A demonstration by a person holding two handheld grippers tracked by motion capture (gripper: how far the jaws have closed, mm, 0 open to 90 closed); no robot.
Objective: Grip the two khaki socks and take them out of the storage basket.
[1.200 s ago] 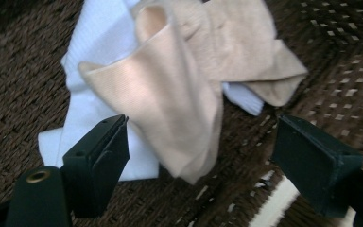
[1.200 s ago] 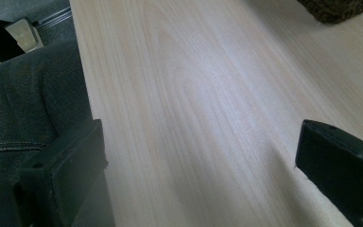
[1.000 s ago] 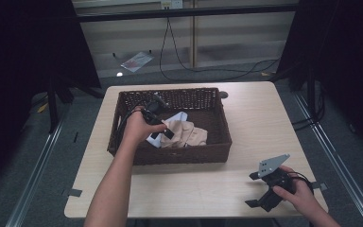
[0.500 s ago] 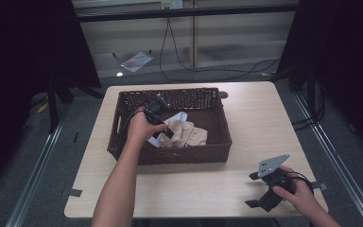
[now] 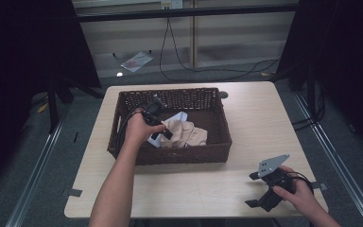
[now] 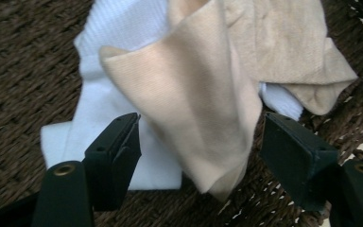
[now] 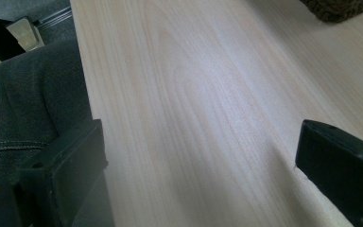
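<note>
A dark wicker basket [image 5: 170, 158] stands on the left half of the wooden table [image 5: 264, 118]. It holds a beige cloth [image 5: 186, 132] lying over a white cloth [image 5: 179, 116]. My left gripper [image 5: 163, 135] reaches down into the basket. Its jaws have just been closing a little and stand open around a folded corner of the beige cloth [image 6: 203, 109]. The pads do not press on it. The white cloth [image 6: 108, 99] lies underneath. My right gripper [image 5: 253, 190] rests low at the table's front right, open with nothing but bare tabletop [image 7: 208, 85] between its jaws.
Beyond the table, cables trail across the floor near a sheet of paper [image 5: 136, 60]. A dark stand rises at the far left. A person's trouser leg [image 7: 38, 104] shows past the table's front edge in the right gripper view.
The left hand has barely shifted over the cloths in the basket. The right gripper has stayed where it was.
</note>
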